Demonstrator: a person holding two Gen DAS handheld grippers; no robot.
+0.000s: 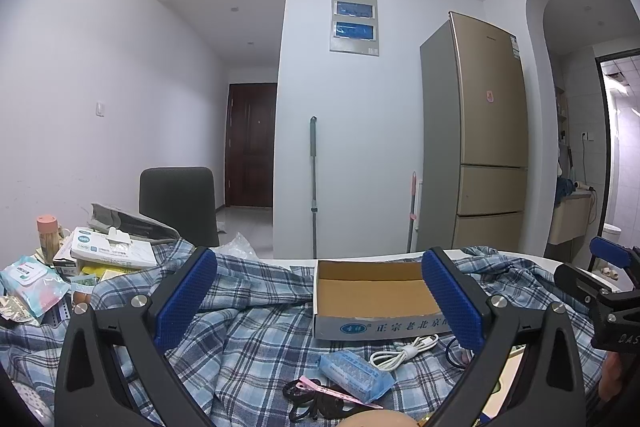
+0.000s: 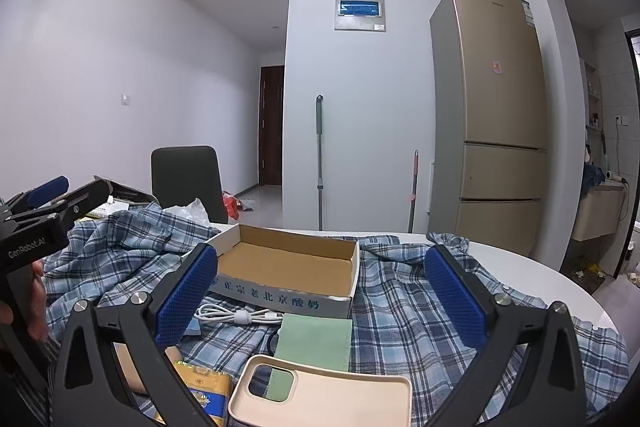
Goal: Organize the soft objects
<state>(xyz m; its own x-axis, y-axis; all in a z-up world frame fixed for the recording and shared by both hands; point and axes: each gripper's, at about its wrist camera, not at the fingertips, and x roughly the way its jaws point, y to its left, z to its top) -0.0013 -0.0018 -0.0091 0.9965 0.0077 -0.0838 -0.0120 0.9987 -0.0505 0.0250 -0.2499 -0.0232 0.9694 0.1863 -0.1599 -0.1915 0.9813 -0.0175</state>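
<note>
An open cardboard box point(image 1: 376, 291) point(image 2: 288, 267) sits on a blue plaid cloth point(image 1: 256, 331) point(image 2: 404, 311) spread over the table. In front of it lie a coiled white cable point(image 1: 404, 349) point(image 2: 236, 317), a blue tissue pack point(image 1: 356, 373), a pink hair clip point(image 1: 340, 393) with a black tie, a green cloth point(image 2: 312, 343) and a cream phone case point(image 2: 332, 393). My left gripper point(image 1: 320, 303) hovers open above these items. My right gripper point(image 2: 320, 297) is open too, with nothing between its fingers. Each gripper shows at the edge of the other's view.
Tissue boxes and wipes packs point(image 1: 108, 251) crowd the table's left side, beside a dark chair point(image 1: 178, 203). A yellow packet point(image 2: 204, 391) lies near the phone case. The white table edge point(image 2: 560, 283) curves at right. A fridge point(image 1: 488, 147) and mops point(image 1: 314, 187) stand behind.
</note>
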